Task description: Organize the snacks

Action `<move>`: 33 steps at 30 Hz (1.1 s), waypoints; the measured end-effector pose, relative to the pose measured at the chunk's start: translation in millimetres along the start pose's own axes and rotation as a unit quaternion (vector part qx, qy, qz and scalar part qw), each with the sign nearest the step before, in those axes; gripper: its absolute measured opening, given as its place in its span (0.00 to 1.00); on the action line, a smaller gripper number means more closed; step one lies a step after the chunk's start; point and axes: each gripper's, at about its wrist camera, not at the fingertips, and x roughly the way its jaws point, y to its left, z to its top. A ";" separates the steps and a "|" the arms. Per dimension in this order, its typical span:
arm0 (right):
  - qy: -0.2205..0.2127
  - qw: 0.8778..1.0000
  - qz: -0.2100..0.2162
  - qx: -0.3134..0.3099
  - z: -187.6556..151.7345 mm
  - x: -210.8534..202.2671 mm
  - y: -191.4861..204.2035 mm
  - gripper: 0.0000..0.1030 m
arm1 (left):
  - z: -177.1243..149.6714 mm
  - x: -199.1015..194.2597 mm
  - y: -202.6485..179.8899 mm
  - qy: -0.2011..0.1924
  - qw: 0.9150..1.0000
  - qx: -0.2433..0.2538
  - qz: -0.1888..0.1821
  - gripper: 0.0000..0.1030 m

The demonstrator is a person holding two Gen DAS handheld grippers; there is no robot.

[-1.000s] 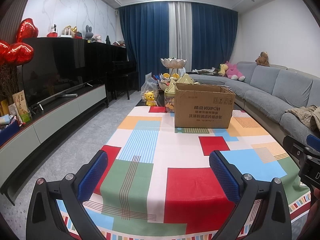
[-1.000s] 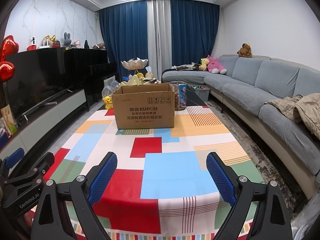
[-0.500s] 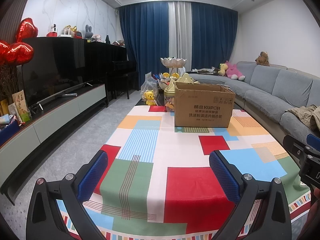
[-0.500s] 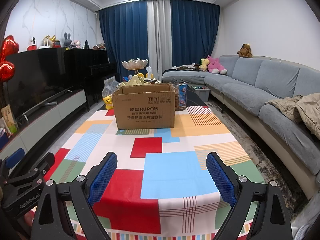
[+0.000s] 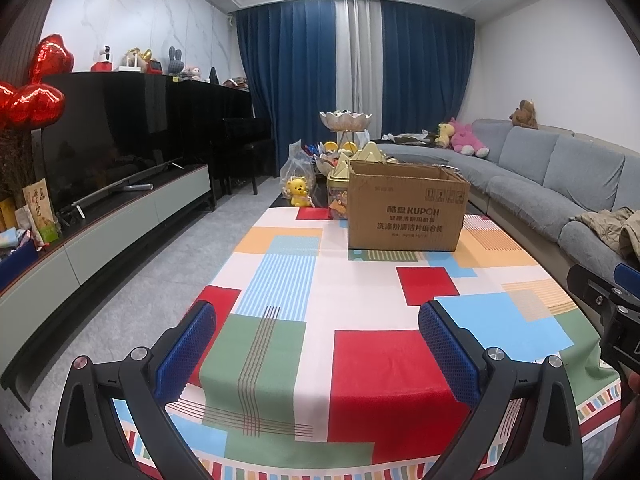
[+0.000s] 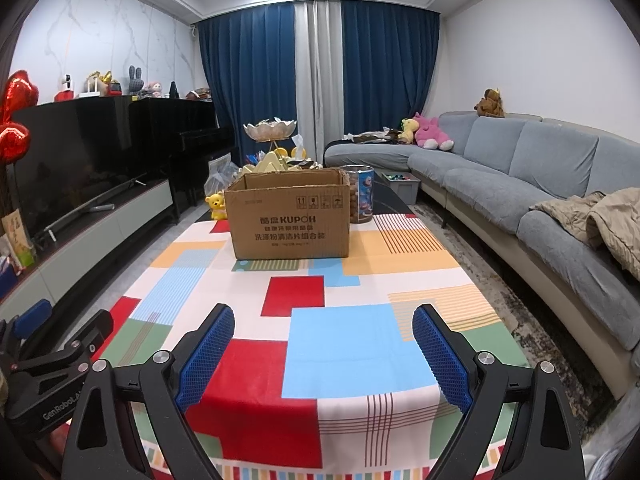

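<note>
Left gripper (image 5: 316,344) agape, rectangular cardboard box (image 5: 406,206), patchwork tablecloth (image 5: 360,288)

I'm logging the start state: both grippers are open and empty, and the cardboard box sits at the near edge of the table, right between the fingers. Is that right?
Not quite. Both the left gripper and right gripper are open and empty, but the cardboard box sits toward the far end of the table, well beyond the fingers, as the right wrist view shows.
</note>
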 end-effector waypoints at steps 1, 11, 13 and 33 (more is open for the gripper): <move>-0.001 1.000 0.000 0.000 0.2 -1.1 1.1 0.89 | 0.2 0.0 0.3 0.000 1.000 -0.001 0.000 1.00; -0.004 1.000 -0.001 0.001 0.5 -2.3 0.4 0.89 | -2.4 3.3 0.4 0.008 1.000 -0.001 -0.007 1.00; -0.003 1.000 0.000 0.002 0.3 -2.6 0.5 0.89 | -3.0 3.6 0.5 0.009 1.000 -0.002 -0.008 1.00; 0.001 1.000 0.000 0.006 -2.8 0.4 -0.9 0.89 | -4.1 5.9 -0.2 0.009 1.000 0.000 -0.007 1.00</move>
